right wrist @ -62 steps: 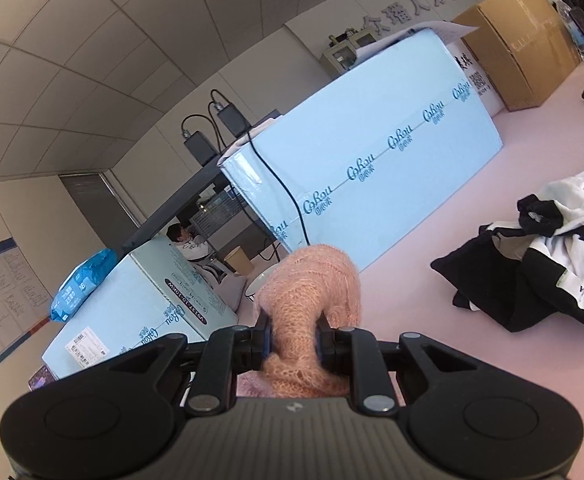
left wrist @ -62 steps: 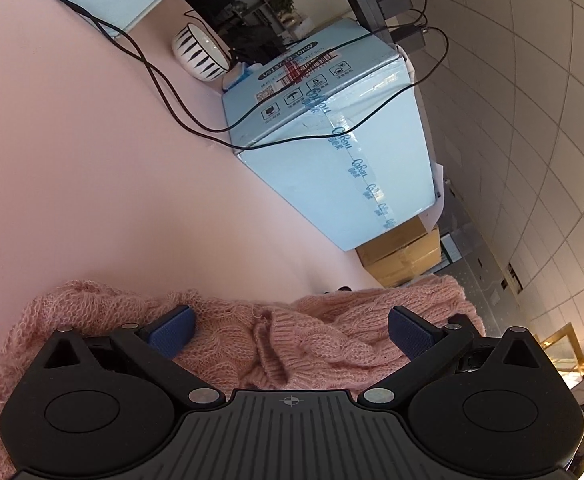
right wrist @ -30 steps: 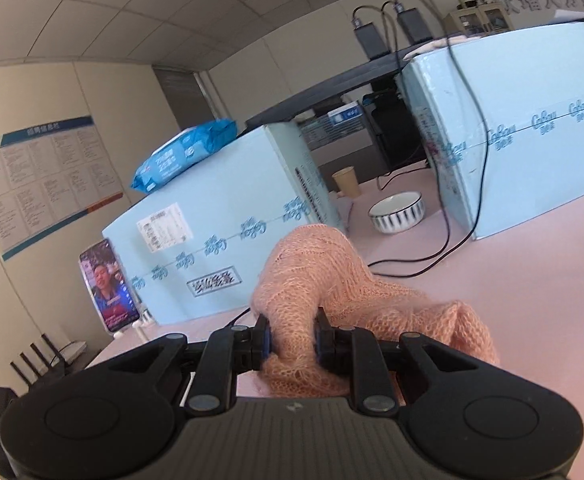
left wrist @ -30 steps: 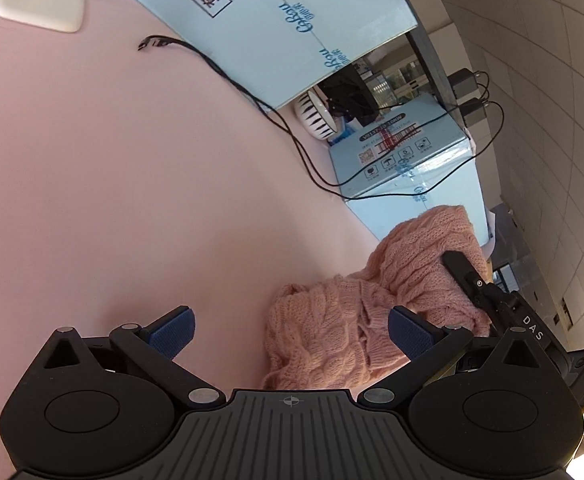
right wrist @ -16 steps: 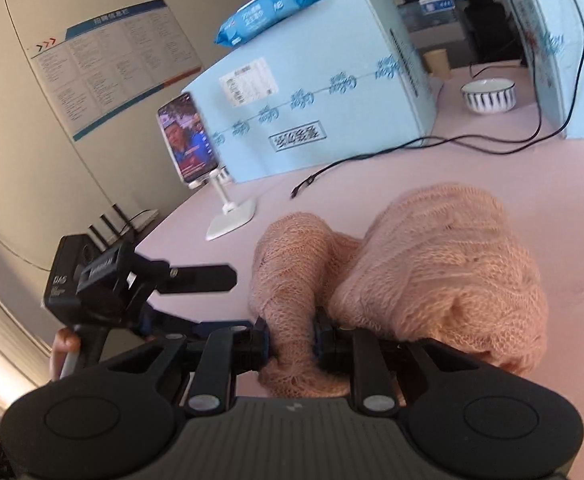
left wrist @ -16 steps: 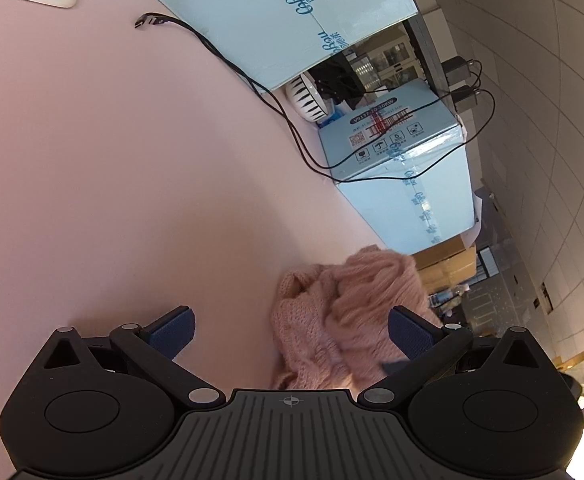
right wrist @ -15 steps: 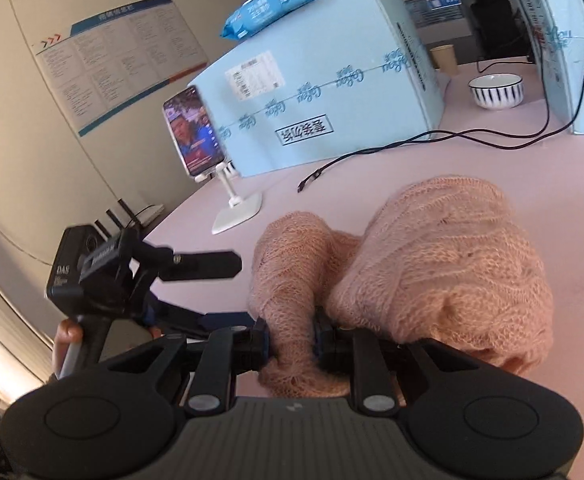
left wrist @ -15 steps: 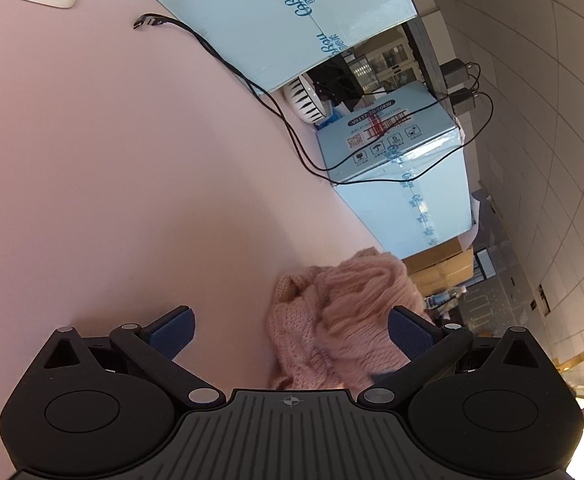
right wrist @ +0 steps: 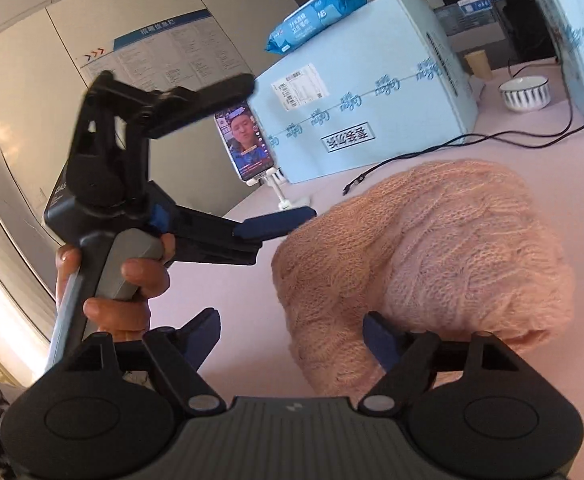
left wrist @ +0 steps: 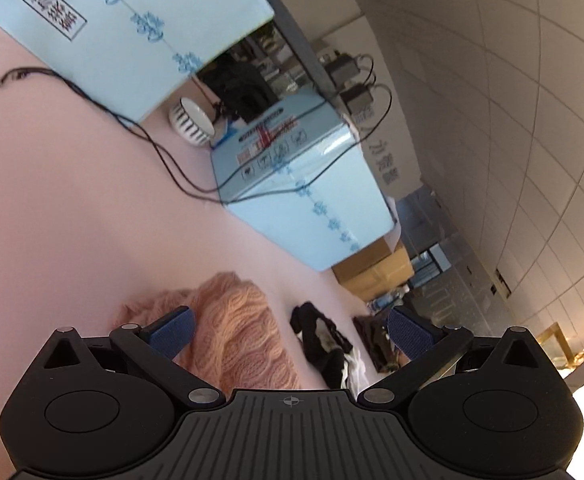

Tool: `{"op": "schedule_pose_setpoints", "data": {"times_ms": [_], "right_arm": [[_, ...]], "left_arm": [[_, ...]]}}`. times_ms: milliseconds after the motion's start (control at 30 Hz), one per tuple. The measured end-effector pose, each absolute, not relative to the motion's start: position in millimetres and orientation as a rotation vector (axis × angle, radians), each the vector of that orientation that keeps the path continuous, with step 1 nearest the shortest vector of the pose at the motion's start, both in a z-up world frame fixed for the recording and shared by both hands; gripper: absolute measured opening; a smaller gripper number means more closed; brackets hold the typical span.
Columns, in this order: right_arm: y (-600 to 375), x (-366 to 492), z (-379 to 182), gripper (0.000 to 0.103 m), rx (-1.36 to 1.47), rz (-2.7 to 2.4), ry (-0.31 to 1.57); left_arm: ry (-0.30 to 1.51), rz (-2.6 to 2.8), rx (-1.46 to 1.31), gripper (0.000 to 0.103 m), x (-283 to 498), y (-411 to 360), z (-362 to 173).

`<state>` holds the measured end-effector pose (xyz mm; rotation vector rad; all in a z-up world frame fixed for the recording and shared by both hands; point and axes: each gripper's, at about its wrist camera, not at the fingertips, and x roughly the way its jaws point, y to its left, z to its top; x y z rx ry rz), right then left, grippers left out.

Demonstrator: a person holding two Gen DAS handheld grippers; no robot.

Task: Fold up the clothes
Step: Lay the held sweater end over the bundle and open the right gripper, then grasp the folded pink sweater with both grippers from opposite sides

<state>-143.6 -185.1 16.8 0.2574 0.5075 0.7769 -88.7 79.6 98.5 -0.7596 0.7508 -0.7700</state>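
I am holding both tongs spread and pinching nothing. The pink sweater [right wrist: 444, 248] is lying bundled on the pink table [right wrist: 228, 300], near the light blue box [right wrist: 356, 92]. My right gripper [right wrist: 292, 340] is straddling its near edge; my left gripper [left wrist: 290, 330] is hovering just beside it, probably ready to re-grip.

The wall notice board [right wrist: 164, 54] carries a blue header of Chinese characters too small to read. The left hand-held gripper [right wrist: 278, 226] shows "DAS" faintly on its body
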Motion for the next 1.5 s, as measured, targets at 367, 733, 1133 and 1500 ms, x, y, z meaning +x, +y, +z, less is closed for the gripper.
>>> {"op": "schedule_pose_setpoints", "data": {"times_ms": [367,733,1133,1500], "right_arm": [[-256,-153,24,0.078,0.425,0.869,0.362],[-286,-86,-23,0.077,1.038,0.752,0.319],[-272,-55,-16,0.086,0.628,0.552,0.553],[-238,-5,-43,0.07,0.788,0.656,0.738]], "left_arm": [[0.399,-0.727,-0.64,0.103,-179,79,173],[0.866,-0.691,-0.877,0.103,-110,55,73],[0.9,-0.599,-0.843,0.103,-63,82,47],[0.915,-0.565,-0.688,0.103,-39,80,44]]}}
